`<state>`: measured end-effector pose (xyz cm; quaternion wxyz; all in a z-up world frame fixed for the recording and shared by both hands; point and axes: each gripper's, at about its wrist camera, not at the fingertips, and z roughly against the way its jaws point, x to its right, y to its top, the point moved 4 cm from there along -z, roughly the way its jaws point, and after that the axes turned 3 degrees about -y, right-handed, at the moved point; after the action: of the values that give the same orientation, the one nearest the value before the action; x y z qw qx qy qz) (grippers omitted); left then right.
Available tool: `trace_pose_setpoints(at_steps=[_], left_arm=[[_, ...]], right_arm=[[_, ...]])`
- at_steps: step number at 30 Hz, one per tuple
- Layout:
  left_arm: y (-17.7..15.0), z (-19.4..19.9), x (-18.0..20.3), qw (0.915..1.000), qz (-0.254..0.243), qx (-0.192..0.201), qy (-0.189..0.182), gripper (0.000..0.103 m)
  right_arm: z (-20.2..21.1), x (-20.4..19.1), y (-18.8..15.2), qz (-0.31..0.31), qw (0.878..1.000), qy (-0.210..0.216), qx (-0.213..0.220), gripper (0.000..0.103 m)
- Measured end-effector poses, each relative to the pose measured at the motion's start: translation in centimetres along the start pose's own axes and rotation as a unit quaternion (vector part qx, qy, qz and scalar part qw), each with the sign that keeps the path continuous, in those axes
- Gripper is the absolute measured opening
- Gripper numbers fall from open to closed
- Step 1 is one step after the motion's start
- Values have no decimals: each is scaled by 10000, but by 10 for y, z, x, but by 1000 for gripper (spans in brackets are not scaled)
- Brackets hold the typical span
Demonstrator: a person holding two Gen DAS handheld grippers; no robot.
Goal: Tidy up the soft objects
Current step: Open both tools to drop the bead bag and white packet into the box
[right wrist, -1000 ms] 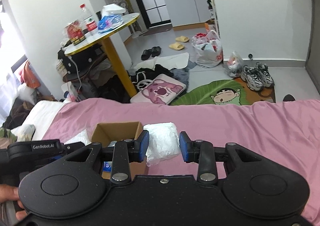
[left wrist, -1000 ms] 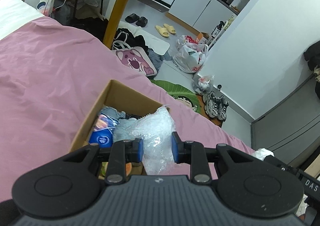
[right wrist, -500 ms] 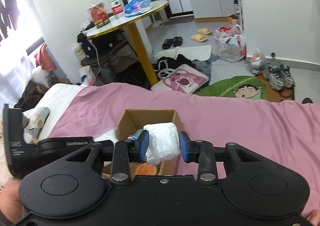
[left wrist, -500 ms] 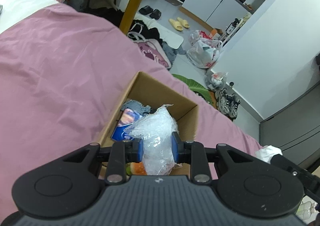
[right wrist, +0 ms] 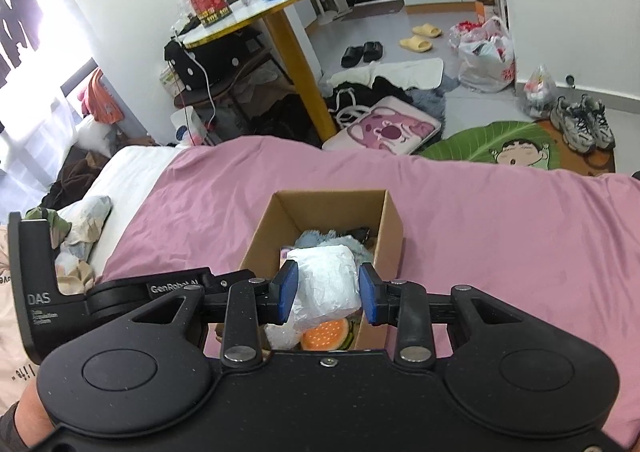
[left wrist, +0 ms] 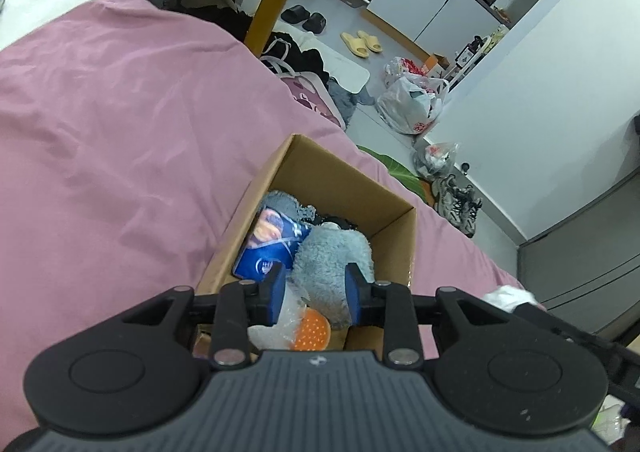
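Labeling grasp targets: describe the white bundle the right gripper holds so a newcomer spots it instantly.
Find the pink bedspread, then the open cardboard box on it. Above the box, between the right gripper blue pads, sits the white bundle: crinkly and plain white, unlike the fluffy grey-blue plush and orange burger-patterned item below.

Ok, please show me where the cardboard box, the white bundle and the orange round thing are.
cardboard box [right wrist: 394,226], right wrist view, right wall.
white bundle [right wrist: 326,282], right wrist view, middle, between the right gripper's pads.
orange round thing [left wrist: 311,330], left wrist view, dotted face.
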<state>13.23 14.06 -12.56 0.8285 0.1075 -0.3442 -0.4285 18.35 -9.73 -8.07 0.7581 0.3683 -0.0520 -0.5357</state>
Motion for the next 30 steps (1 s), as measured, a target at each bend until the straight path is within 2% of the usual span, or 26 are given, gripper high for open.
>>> trace_pose_setpoints(at_steps=[9,12,13,14,16,22,26,30], left_arm=[[1,6,-8,9996,224,142,-16,30],[2,8,-8,9995,265,163,4,30],[2,8,-8,9994,274,187,-7,31],[2,10,-8,9994,286,207,10,33],[3,9,-7,9993,326,169,47,37],[4,14,-2,9993,287,106,219,56],[2,25,6,9992,99,196,348,72],[0,34,14,9991,-67,96,396,77]], right_arm=[[-13,-12,-2,65,9996,207,-170,33],[-18,-17,-4,112,9990,352,-270,35],[-19,-18,-5,146,9986,394,-315,38],[-19,-19,-6,162,9986,375,-337,50],[-13,-18,-5,179,9992,263,-225,57],[-1,-6,-2,-76,9996,243,-141,58],[6,-3,-5,-131,9996,223,-116,63],[16,1,-2,-273,9994,210,-62,68]])
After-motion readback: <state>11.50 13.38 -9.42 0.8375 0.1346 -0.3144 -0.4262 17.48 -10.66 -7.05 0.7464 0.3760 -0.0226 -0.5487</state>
